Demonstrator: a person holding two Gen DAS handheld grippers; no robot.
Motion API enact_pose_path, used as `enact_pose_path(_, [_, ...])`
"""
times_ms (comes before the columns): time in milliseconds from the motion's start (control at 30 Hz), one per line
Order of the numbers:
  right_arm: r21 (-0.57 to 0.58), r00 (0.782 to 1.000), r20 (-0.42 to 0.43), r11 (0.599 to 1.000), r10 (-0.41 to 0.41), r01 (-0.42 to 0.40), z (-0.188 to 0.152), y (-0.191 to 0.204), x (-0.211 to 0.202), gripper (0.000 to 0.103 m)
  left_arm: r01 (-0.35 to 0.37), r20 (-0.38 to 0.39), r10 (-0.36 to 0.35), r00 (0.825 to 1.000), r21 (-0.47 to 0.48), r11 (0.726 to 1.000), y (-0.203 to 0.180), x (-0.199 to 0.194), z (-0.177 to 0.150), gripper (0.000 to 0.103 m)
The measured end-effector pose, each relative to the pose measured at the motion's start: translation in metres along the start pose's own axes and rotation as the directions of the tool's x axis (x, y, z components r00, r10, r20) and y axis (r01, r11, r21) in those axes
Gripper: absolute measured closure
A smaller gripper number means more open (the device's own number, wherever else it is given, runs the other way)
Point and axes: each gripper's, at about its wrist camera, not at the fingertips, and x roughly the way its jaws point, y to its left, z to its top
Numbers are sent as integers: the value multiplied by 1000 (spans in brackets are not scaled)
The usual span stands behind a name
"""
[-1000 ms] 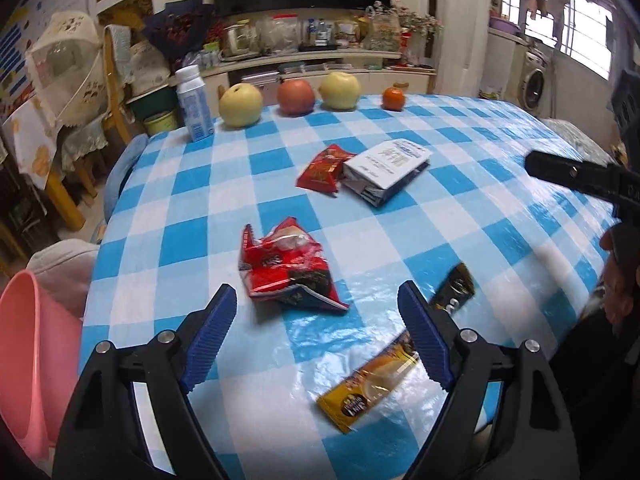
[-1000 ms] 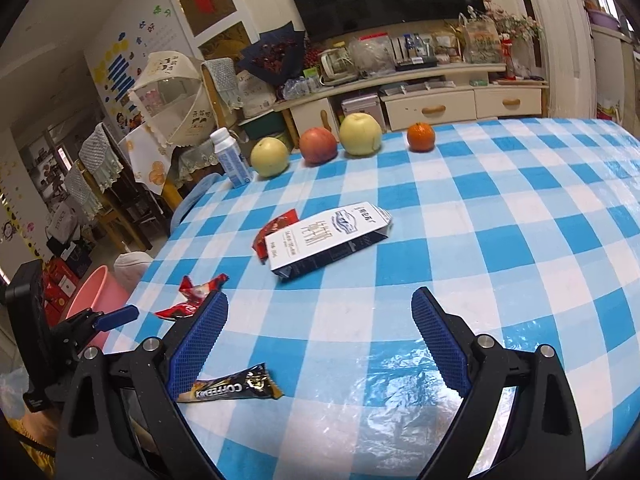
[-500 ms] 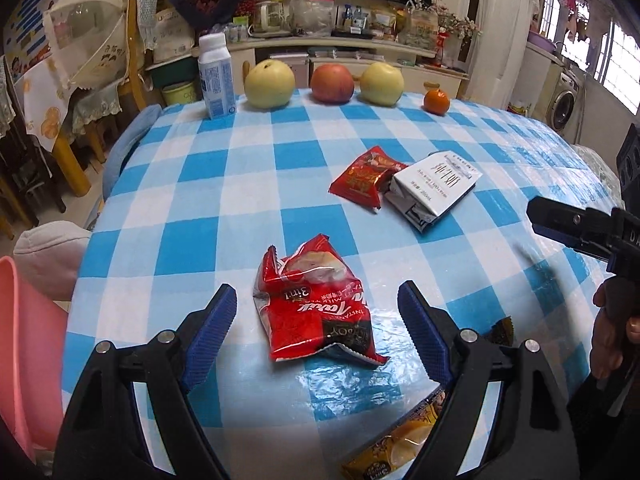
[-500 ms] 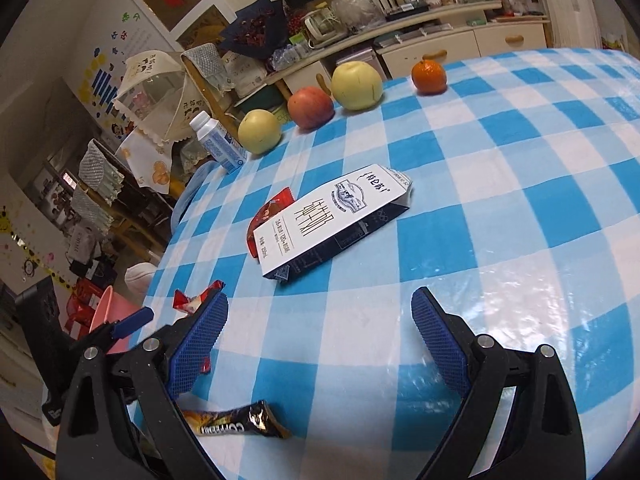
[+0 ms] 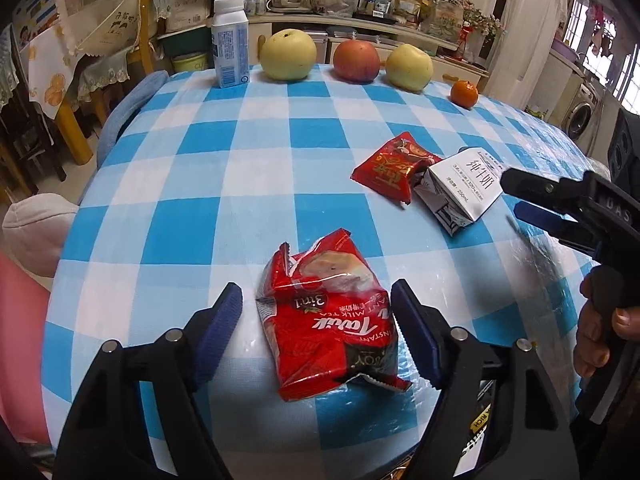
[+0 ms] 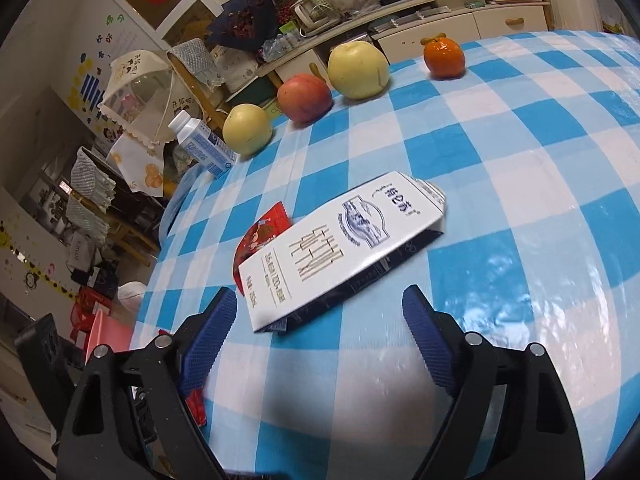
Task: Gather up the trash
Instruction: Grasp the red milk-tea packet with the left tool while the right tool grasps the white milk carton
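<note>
The left gripper [image 5: 316, 332] stands with its blue-padded fingers spread wide, straddling the crumpled red instant-tea foil packet [image 5: 332, 320] that lies flat on the blue-and-white checked tablecloth [image 5: 248, 168]. The right pad appears to touch the packet's edge; the left pad stands just clear. This straddle places the packet between the pads for a side pinch.

The right gripper [image 6: 320, 332] is likewise wide open and holds nothing. It points at the near end of the flattened white milk carton [image 6: 340, 248], which lies on its side, partly covering a smaller red snack wrapper [image 6: 260, 236]. The carton's narrow end faces the fingers, probably so that the span fits.

The fruit row and the upright white bottle [image 5: 230, 42] sit well apart at the far edge.
</note>
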Motion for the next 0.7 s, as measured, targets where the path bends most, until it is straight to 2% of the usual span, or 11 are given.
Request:
enact_pose_path(100, [-5,1000,-2,1000,-10,10,6,2,9,19,-6,-15,6,1000,4,1000,-4,5,0,33])
enact_pose_path(200, [-36,999,0,998,-47,47,13,6,19,18,-30,-18,31,999,14,999,-9,8,1,33])
enact_pose_path(600, [-208,992,-12,971,-127,122,30,35,60,19,-34,18,35,999,-23,999,-5,12,6,35])
enact_pose_path(700, [-236,992,-22,965,-126,118,29,40,67,25,-29,30,30,999,-35,999,-2,12,6,35])
